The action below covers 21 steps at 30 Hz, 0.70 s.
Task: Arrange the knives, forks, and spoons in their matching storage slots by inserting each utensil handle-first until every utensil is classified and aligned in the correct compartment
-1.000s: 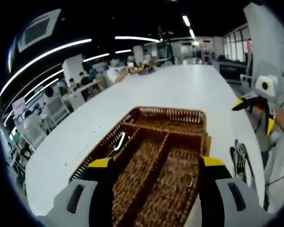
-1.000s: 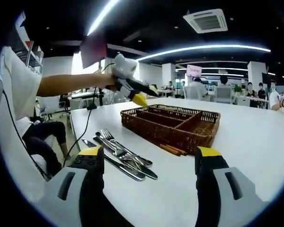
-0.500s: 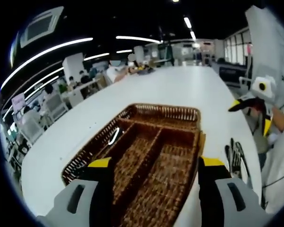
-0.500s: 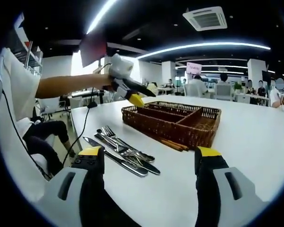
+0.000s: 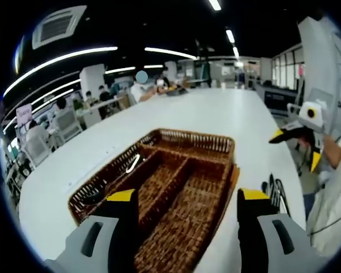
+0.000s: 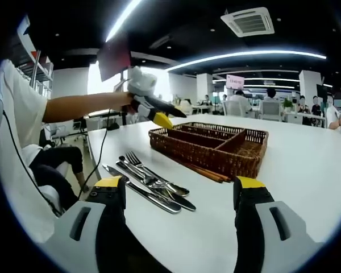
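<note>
While brown and woven, basket (image 6: 216,149) has dividers.

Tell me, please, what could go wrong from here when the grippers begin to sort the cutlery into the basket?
1. The knives, forks and spoons lie overlapped in one pile on the white table, so the open right gripper may lift two pieces at once or grip one crookedly.
2. The wicker basket stands loose on the smooth table; a handle pushed against its wall might slide it.
3. The left gripper hovers near the basket's end; both grippers could collide there.
</note>
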Available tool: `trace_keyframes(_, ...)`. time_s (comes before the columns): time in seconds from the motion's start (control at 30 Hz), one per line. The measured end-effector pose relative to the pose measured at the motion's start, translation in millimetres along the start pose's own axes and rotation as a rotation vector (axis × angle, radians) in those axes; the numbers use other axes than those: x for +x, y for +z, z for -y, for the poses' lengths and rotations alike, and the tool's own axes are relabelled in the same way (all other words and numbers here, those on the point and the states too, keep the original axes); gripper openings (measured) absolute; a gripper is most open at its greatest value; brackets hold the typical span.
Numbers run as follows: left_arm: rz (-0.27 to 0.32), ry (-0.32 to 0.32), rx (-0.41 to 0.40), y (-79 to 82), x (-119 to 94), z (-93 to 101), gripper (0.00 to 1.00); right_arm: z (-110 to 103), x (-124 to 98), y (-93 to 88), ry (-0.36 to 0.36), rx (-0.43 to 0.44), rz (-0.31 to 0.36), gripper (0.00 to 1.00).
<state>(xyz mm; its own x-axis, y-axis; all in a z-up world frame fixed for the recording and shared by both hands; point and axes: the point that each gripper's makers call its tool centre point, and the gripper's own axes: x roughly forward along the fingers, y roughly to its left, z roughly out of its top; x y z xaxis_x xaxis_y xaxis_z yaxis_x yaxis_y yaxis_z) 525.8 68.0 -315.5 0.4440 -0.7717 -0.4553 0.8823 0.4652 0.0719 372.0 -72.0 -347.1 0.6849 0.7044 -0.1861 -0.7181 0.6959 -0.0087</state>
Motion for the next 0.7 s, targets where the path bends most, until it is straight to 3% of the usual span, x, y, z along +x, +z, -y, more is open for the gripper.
trace_keyframes(0.3,0.028,0.036,-0.046,-11.2,-8,9.7,0.69,-5,3,-3.3,0.017,0.007,-0.006,0.8)
trace_keyframes(0.47,0.024,0.057,0.011,-17.0,-14,16.1,0.67,-6,3,-2.3,0.02,0.006,-0.007,0.8)
trace_keyframes(0.7,0.039,0.065,-0.023,-22.0,-21,18.4,0.67,-9,5,2.5,0.041,0.033,0.011,0.8)
